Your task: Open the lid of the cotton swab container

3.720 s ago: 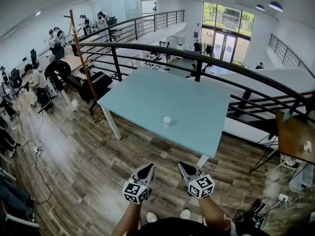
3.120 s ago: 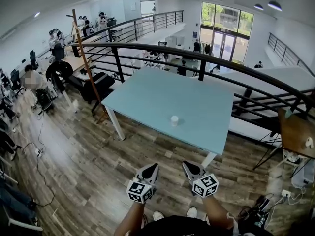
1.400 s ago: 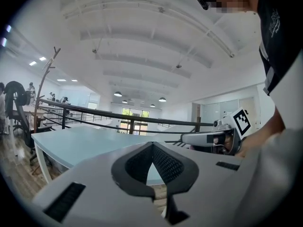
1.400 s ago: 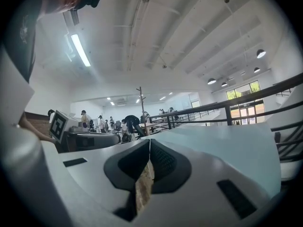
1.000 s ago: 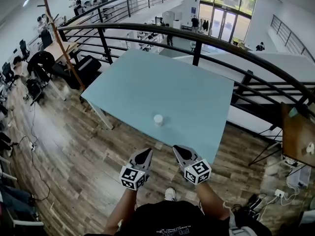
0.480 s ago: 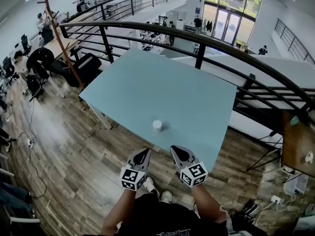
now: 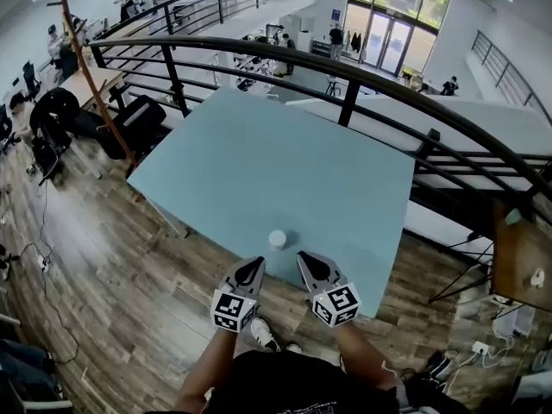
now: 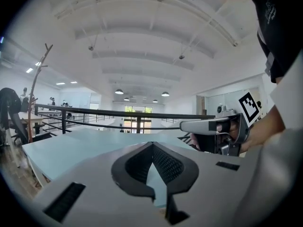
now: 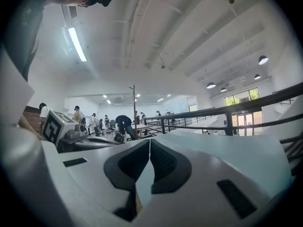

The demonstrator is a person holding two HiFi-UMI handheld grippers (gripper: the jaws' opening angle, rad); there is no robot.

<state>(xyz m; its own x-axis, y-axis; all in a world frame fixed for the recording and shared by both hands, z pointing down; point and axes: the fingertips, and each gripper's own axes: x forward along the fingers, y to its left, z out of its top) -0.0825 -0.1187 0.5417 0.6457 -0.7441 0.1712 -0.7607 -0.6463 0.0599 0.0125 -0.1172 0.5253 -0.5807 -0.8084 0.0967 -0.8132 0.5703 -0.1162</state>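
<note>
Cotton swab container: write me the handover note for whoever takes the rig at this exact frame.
Left gripper: shut, empty, held just short of the table's near edge.
Right gripper: shut, empty, beside the left one, and also short of the edge.
Cotton swab container: upright on the light blue table, close to the near edge, just ahead of and between the two grippers, touched by neither.
Done: the approach only. Nothing has been gripped.
Left: open the jaws, probably steady the container with one gripper, and open the lid with the other. The lid looks closed, but it is too small in the head view to be sure.
</note>
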